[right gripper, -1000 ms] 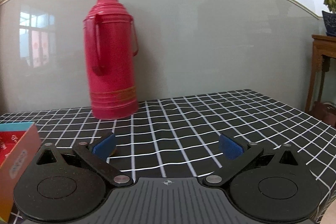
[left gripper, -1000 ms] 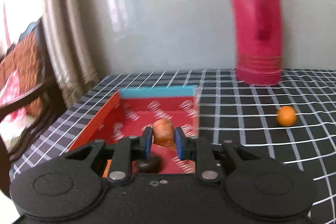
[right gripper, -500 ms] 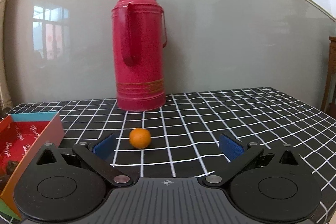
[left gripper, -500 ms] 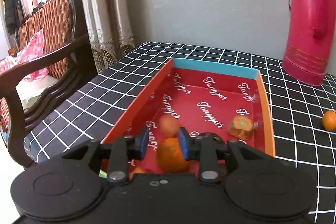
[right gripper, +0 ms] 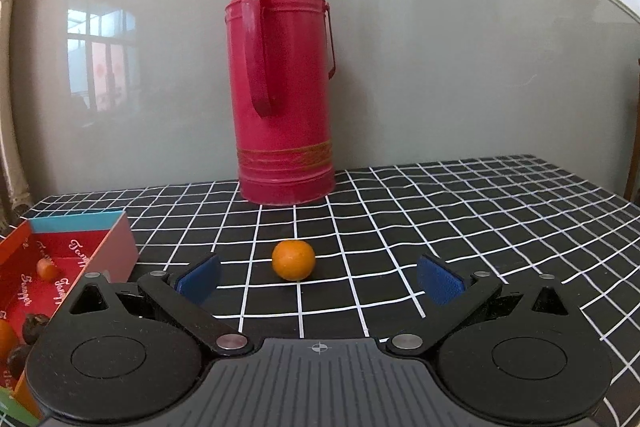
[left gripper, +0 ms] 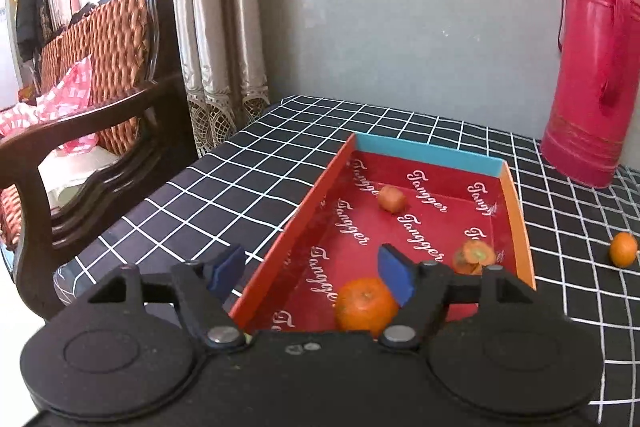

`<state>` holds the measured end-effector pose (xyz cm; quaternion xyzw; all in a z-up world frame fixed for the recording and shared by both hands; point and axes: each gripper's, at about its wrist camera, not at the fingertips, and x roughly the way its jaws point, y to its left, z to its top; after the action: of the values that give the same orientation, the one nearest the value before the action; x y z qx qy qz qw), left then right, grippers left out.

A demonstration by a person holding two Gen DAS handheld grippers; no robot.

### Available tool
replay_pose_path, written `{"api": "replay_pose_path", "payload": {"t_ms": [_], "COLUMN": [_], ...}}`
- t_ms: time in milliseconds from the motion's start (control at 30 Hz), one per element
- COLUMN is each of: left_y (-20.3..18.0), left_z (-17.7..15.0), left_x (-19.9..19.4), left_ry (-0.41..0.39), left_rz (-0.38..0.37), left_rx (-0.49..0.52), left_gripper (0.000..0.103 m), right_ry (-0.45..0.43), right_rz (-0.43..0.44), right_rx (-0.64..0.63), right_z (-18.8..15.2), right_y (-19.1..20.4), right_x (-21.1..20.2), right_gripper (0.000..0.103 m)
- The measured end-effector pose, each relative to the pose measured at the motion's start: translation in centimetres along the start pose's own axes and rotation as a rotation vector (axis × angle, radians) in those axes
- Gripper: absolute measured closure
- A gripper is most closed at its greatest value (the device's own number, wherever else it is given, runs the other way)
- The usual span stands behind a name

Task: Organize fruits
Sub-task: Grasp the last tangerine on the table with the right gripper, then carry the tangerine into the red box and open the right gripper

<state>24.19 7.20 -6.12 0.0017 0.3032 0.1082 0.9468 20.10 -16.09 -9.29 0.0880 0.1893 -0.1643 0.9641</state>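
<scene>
- Nearest, hovering above the near end of the red cardboard tray: left gripper, blue pads spread wide, gripping nothing.
- Just beneath and beside its right pad, lying on the tray floor: a large mandarin, stem end facing up.
- Further along, sitting close to the tray's right wall: a cut fruit piece showing a green centre, slightly blurred.
- Deeper still, resting near the tray's blue far wall: a small orange fruit.
- Lying out on the black checked tablecloth, to the right of the tray and apart from it: a loose small mandarin.
- Standing upright at the far right by the grey wall: a red thermos flask.
- Off to the left past the table edge: a dark wooden chair with woven backing, and curtains hanging behind it.
- Over on the other side, hanging low over the tablecloth: right gripper, likewise gaping wide and holding nothing.
- Sitting just ahead of that gap, slightly left of centre, untouched: the loose mandarin, with the thermos flask directly behind it.
- Showing at the left edge of the right wrist view: the tray, with dark round fruits in its near end.
</scene>
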Motion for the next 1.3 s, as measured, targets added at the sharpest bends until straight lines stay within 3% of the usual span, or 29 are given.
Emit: {"api": "replay_pose_path", "payload": {"t_ms": [433,500,967,1000,1033,1100,1167,1233,1300], "left_y": [3.2,3.9,9.4,9.6,9.8,10.1,10.3,10.3,10.4], "left_z": [0.2,0.3,0.3,0.2,0.2,0.2,0.2,0.2,0.2], "left_x": [-1.3,-1.4,-0.2,-0.2,-0.1,0.1,0.1,0.1,0.1], "left_ry": [-0.064,-0.07,-0.007,-0.004,0.002,0.012,0.016,0.017,0.019], "left_rz": [0.089,0.115,0.252,0.255,0.259,0.262,0.261,0.262,0.258], "left_rx": [-0.007,-0.013,-0.105,-0.11,-0.115,-0.123,-0.128,-0.128,-0.13], "left_gripper": [0.022,0.015,0.011,0.011,0.011,0.011,0.011,0.011,0.011], "right_ry": [0.117,0.127,0.189,0.194,0.21,0.25,0.27,0.272,0.268], "right_rz": [0.034,0.044,0.026,0.019,0.017,0.027,0.043,0.063,0.067], "right_rx": [0.043,0.03,-0.061,-0.059,-0.058,-0.033,-0.003,-0.016,-0.021], "right_z": [0.5,0.6,1.4,1.4,1.5,1.4,1.2,1.1,1.0], "right_y": [-1.5,-1.4,0.4,0.4,0.3,-0.1,-0.4,-0.3,-0.1], "right_x": [3.8,4.5,10.2,10.5,11.0,11.8,12.1,11.9,11.5], "right_gripper": [0.0,0.0,0.002,0.013,0.032,0.049,0.051,0.065,0.065]}}
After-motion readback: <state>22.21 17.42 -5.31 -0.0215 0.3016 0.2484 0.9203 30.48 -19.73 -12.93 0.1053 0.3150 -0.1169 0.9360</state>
